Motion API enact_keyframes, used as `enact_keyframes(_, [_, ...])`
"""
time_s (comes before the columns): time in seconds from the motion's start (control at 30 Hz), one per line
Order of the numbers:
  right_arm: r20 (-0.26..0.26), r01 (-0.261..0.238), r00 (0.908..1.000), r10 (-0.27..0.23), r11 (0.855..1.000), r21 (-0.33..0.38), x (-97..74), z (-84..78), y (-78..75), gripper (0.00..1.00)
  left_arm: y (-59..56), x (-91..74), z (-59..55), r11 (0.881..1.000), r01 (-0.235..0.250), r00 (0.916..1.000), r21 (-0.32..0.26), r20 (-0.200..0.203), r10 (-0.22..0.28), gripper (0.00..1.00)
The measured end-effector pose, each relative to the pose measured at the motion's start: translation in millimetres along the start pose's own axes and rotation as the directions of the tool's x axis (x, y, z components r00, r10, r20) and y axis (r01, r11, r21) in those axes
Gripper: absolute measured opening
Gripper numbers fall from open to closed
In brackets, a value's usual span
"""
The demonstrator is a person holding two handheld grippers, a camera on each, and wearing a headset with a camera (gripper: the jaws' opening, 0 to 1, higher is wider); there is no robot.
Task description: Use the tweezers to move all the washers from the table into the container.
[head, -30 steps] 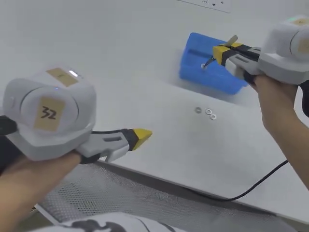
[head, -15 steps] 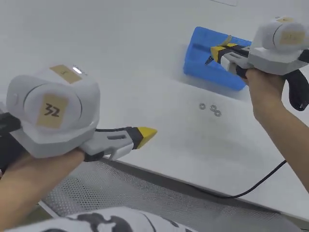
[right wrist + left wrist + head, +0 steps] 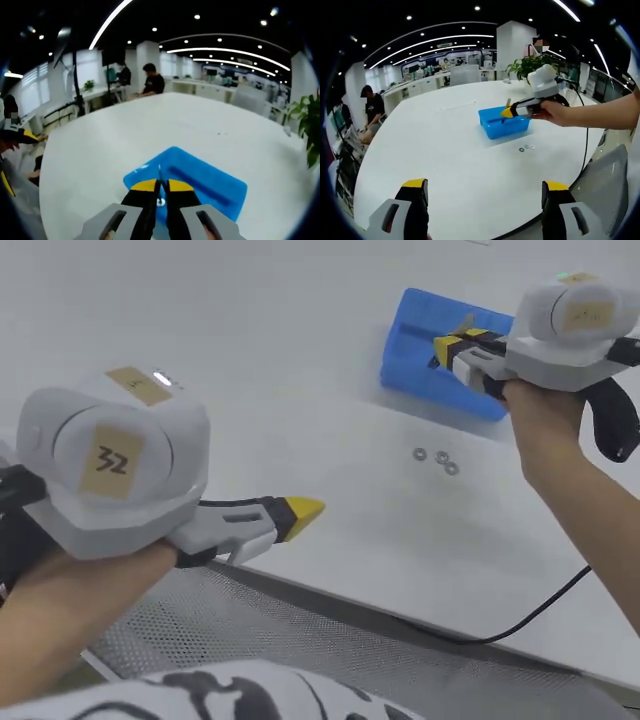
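Three small silver ring-shaped washers (image 3: 441,458) lie close together on the white round table (image 3: 300,390), right of centre in the head view and just below the blue rectangular plastic container (image 3: 415,375) in that frame, apart from its wall. In the left gripper view the washers (image 3: 527,147) sit just below the container (image 3: 502,125), a little right of the frame's centre.

At the upper right of the head view, the right gripper (image 3: 442,348) hovers over the container with its yellow tips pointing toward the left of the frame. Its own view shows the two yellow-tipped jaws pressed almost together at the bottom centre, clamped on thin metal tweezers (image 3: 159,176) that stand up in the narrow gap between them. The container (image 3: 210,180) lies directly beyond the right gripper (image 3: 161,186). A small pale speck shows at the tweezers' lower end; I cannot tell whether it is a washer.

Down at the lower left of the head view, the left gripper (image 3: 298,514) hangs over the near edge of the table, well apart from the washers and the container. In its own view the left gripper (image 3: 485,186) has its jaws spread wide at the bottom corners, holding nothing and touching nothing, with bare table (image 3: 445,150) between them.
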State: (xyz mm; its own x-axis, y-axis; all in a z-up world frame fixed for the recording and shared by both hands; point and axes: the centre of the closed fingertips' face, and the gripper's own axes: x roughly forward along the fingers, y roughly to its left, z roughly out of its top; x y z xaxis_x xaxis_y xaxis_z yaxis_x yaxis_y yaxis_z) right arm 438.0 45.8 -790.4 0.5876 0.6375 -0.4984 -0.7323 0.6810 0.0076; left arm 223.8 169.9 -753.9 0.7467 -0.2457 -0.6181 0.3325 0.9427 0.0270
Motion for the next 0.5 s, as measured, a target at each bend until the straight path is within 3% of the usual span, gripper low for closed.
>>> enact_keyframes(0.07, [0.012,0.012,0.9999,-0.012,0.999,-0.035,-5.4,5.6,-0.1,0.02,-0.2,-0.5,1.1,1.0,0.0,1.0,-0.001,0.005,0.0,0.96])
enact_keyframes(0.33, [0.093,-0.033,0.995,0.037,0.999,-0.043,-43.4,34.1,24.1,0.02,0.1,-0.9,2.2,1.0,-0.004,0.9999,-0.001,0.013,0.004,0.96])
enact_keyframes(0.5, [0.114,-0.064,0.9912,0.068,0.997,-0.042,-62.4,37.2,37.8,0.02,-0.1,-1.8,2.9,1.0,-0.004,0.9998,-0.005,0.018,0.004,0.96])
